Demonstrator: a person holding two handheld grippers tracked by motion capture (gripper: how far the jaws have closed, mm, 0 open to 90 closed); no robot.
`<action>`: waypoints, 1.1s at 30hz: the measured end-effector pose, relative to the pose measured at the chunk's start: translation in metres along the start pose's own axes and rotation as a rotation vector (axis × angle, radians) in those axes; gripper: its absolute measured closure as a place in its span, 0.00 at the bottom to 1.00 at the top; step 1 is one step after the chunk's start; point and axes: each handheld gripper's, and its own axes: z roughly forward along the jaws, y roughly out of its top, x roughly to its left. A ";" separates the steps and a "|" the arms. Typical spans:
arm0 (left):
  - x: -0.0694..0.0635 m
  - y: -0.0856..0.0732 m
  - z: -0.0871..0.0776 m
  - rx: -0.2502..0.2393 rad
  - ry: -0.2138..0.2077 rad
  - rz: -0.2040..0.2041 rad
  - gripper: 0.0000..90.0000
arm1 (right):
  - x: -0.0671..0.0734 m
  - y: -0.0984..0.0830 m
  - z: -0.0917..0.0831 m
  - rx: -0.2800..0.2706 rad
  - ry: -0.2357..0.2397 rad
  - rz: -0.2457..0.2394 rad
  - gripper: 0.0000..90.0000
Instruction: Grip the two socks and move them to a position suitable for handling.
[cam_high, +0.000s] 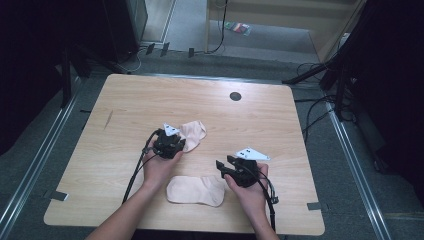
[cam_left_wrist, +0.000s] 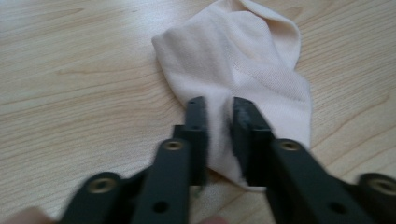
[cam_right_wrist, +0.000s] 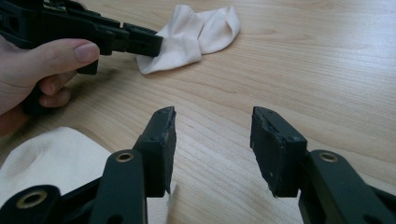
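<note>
A pale wood counter (cam_high: 125, 115) with a dark round grommet (cam_high: 235, 96) stands on grey carpet (cam_high: 310, 70) among cables. The left gripper (cam_left_wrist: 219, 109) is clenched on the far sock (cam_left_wrist: 243, 60). The right gripper (cam_right_wrist: 212, 123) hangs released over bare wood, beside the near sock (cam_high: 195, 190).
</note>
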 end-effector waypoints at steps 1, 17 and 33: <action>0.001 0.001 -0.002 -0.004 0.003 0.001 0.94 | 0.000 0.000 0.000 0.000 0.001 0.002 0.57; 0.003 -0.032 -0.075 -0.114 -0.161 -0.022 0.97 | 0.004 0.000 0.001 0.001 0.003 -0.008 0.57; 0.042 -0.064 -0.075 -0.178 -0.114 -0.144 0.53 | 0.056 0.035 0.035 0.044 0.099 -0.079 0.72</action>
